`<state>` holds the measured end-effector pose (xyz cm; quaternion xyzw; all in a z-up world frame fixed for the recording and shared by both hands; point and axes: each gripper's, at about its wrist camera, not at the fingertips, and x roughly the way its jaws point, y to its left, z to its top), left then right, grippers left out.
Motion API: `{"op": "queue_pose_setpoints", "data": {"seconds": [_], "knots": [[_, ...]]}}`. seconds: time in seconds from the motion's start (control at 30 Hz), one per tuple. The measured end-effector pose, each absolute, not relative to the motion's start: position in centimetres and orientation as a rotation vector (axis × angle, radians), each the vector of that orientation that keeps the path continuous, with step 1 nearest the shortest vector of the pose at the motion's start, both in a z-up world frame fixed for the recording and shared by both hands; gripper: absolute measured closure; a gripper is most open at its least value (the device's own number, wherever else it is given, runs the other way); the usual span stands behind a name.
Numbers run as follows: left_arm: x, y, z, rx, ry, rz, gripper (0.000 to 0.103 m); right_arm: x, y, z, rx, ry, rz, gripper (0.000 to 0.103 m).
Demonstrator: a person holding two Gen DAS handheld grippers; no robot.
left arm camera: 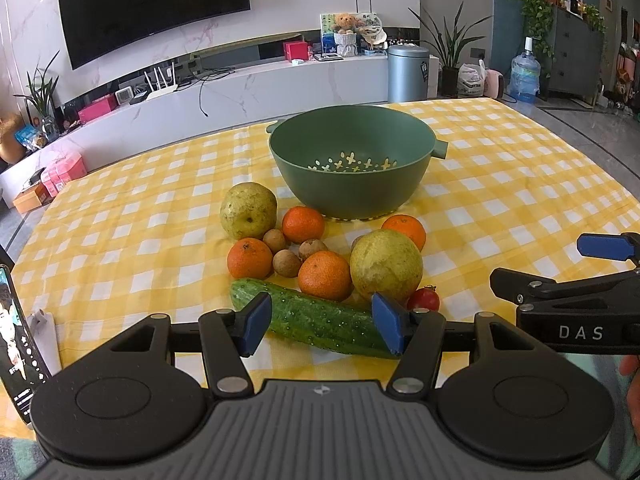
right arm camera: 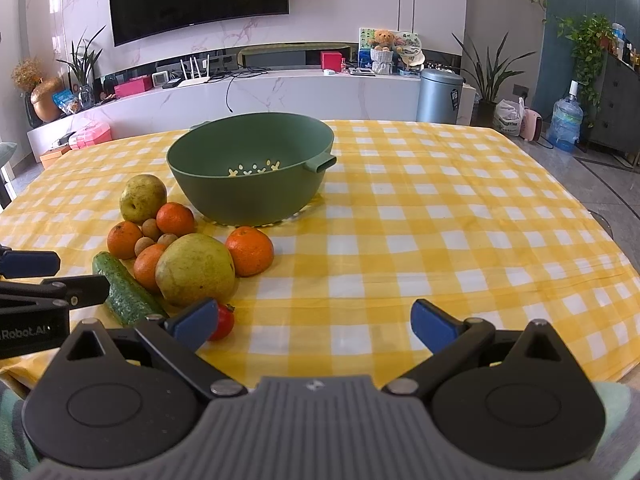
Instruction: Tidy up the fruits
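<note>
Left gripper (left arm camera: 320, 326) held with jaws apart over the cucumber (left arm camera: 316, 320), nothing gripped. Right gripper (right arm camera: 314, 326) spread wide above bare tablecloth (right arm camera: 440, 220). Fruits clustered before the empty green colander (left arm camera: 352, 168); tomato (right arm camera: 224, 322) nearest.

A yellow-and-white checked tablecloth (right arm camera: 420, 216) covers the table. The colander (left arm camera: 352, 168) is dull green, its holes showing pale yellow. Four mandarins (left arm camera: 325, 275) are bright orange; two pears (left arm camera: 386, 265) are yellowish green with brown speckles. The cucumber (left arm camera: 316, 320) is dark green with pale bumps, the small tomato (left arm camera: 424, 300) red, the longans (left arm camera: 286, 263) tan-brown. Both grippers' pads (right arm camera: 434, 326) are blue on black arms.
</note>
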<state>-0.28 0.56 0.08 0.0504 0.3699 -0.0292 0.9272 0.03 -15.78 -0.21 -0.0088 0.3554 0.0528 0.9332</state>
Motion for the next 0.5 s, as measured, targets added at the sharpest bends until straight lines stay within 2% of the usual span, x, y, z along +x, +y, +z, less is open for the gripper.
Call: {"op": "queue_pose_setpoints", "data": {"seconds": [0.5], "knots": [[-0.32, 0.79, 0.21, 0.109, 0.754, -0.064, 0.034, 0.07, -15.86, -0.25, -0.016, 0.725, 0.107, 0.004]]}}
